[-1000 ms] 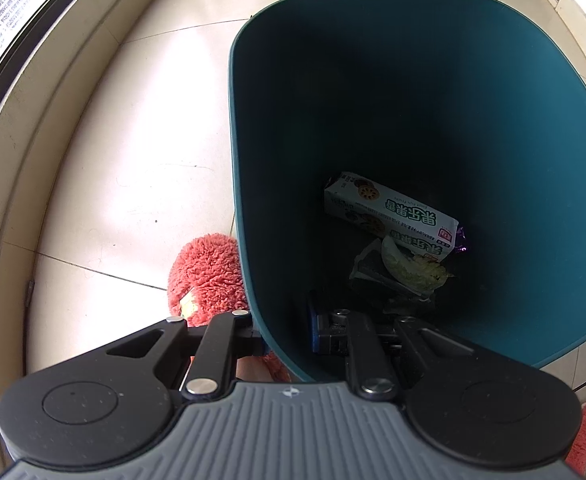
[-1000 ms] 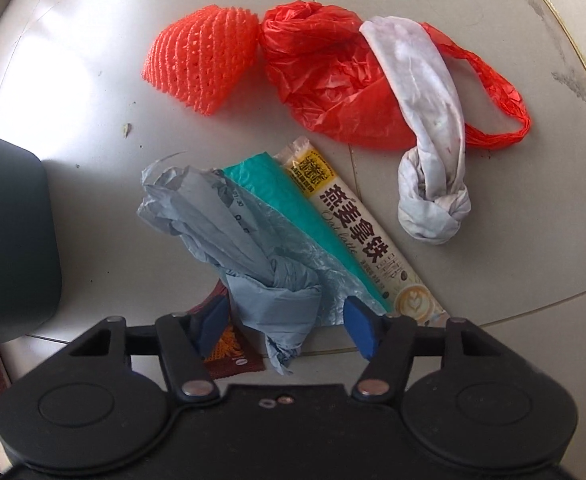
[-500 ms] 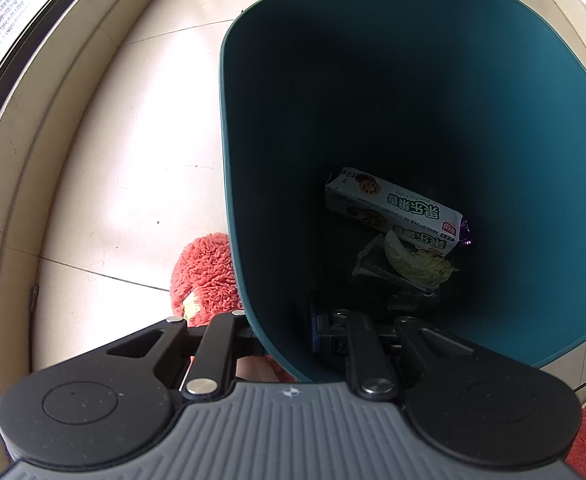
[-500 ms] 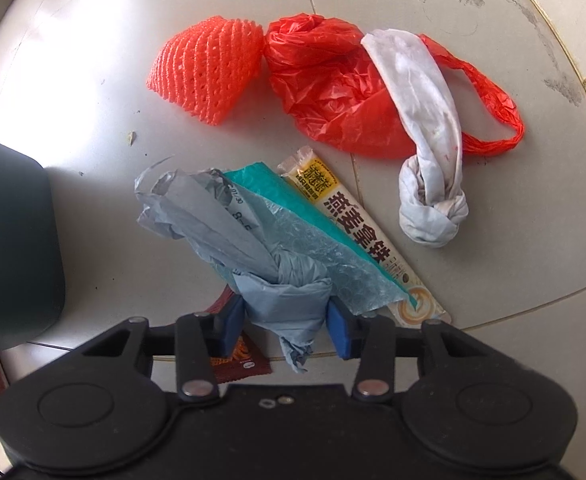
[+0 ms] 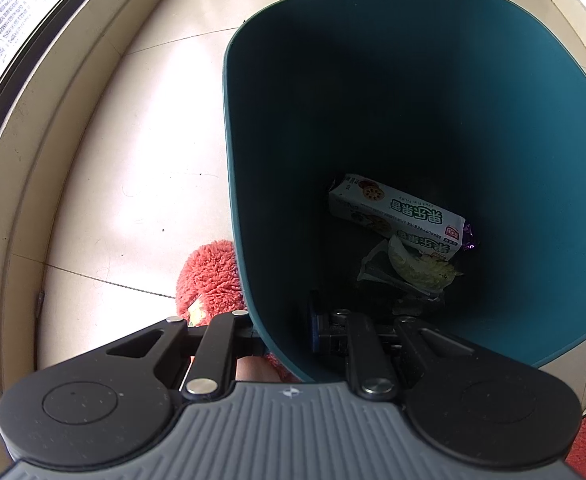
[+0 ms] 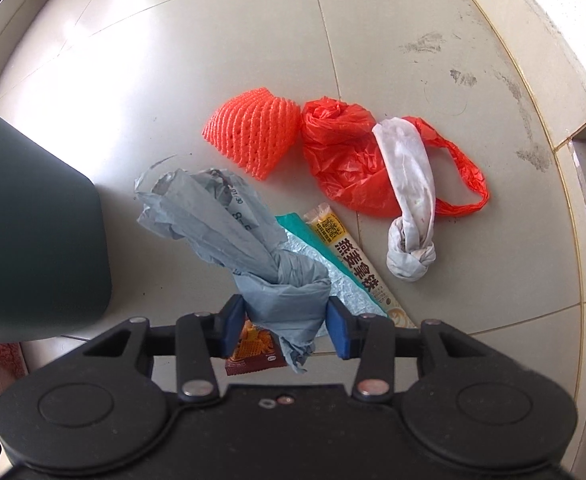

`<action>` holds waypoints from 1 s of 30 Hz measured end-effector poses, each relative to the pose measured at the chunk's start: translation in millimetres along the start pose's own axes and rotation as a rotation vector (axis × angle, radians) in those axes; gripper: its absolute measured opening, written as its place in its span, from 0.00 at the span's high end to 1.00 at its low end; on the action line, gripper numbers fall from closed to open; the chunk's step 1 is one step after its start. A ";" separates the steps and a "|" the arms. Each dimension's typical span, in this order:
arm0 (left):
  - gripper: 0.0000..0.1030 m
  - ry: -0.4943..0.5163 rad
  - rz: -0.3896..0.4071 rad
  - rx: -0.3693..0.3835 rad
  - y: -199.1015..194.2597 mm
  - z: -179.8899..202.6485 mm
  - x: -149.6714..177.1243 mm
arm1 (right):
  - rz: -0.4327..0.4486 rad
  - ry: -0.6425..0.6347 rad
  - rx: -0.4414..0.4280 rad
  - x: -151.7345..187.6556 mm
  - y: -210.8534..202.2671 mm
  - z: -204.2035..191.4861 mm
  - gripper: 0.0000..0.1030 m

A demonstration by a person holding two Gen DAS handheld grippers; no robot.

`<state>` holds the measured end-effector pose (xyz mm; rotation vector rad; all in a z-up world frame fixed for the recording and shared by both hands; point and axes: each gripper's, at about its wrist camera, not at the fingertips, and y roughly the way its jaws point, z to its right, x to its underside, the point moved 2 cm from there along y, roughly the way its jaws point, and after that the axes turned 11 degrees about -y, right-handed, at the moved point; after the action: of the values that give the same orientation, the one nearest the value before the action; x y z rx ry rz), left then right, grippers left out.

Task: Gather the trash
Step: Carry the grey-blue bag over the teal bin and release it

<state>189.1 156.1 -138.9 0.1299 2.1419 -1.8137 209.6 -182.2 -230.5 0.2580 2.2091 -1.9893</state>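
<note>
Clamped between the right gripper's blue pads is a knotted grey plastic bag, its crumpled body reaching forward and left of the jaws, above the tiled floor. Just under and right of the jaws lie a teal wrapper and a long yellow-and-white sachet; a small red-brown packet sits below the left pad. Farther ahead are an orange foam net, a red plastic bag and a knotted white cloth lying across it. The left gripper pinches the near rim of the teal bin, one finger inside the wall and one outside. Inside, ahead of those jaws, lie a white biscuit box and a crumpled clear wrapper. A pink fluffy slipper shows left of the bin.
</note>
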 end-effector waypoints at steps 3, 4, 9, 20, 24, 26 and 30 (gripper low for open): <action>0.84 -0.003 0.004 0.004 -2.6 -1.6 -0.6 | 0.015 -0.027 -0.004 -3.8 -22.9 -9.2 0.59; 0.84 -0.003 0.005 0.005 -3.3 -1.7 -0.8 | 0.026 -0.038 -0.017 -5.0 -32.9 -13.6 0.59; 0.84 -0.008 0.004 0.014 -5.2 -3.6 -1.1 | 0.093 -0.115 -0.052 -15.5 -85.1 -44.1 0.59; 0.84 -0.015 0.004 0.036 -7.9 -9.0 -2.3 | 0.275 -0.268 -0.204 -44.6 -181.3 -135.3 0.59; 0.84 -0.016 0.008 0.044 -9.5 -11.3 -3.0 | 0.296 -0.338 -0.253 -54.6 -193.7 -177.3 0.59; 0.84 -0.019 0.010 0.050 -10.7 -12.3 -3.5 | 0.294 -0.366 -0.253 -57.8 -190.2 -194.1 0.59; 0.84 -0.030 0.014 0.068 -13.5 -16.7 -5.1 | 0.251 -0.399 -0.235 -67.9 -159.2 -228.1 0.59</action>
<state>186.9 170.5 -122.4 0.1327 2.0545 -1.8693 238.3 27.0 -37.1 0.0915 2.0123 -1.4846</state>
